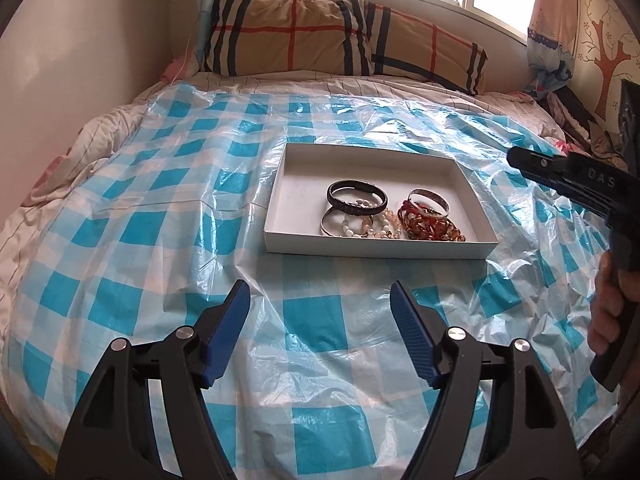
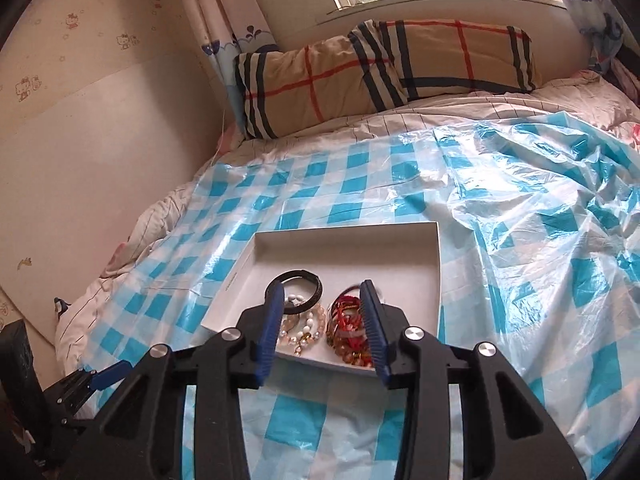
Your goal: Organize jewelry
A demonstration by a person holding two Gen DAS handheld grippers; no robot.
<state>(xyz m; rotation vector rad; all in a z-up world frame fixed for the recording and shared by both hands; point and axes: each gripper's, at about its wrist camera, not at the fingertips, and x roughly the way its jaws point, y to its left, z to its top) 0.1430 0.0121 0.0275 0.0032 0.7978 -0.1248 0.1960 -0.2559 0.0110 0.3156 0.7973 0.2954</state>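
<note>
left wrist | box (image 1: 276, 196) long axis sideways, bracelets (image 1: 394, 216) inside; left gripper (image 1: 320, 300), right gripper (image 2: 322, 300) released

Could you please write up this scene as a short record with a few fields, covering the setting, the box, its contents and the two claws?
setting: bed covered by a blue-checked plastic sheet, plaid pillow by the window
container: shallow white box, no lid on it
contents: black bracelet, silver bangle, pale bead bracelets, red and amber bead strands, all crowded in the near half
left claw: open, empty, short of the box
right claw: open, empty, above the jewelry
</note>
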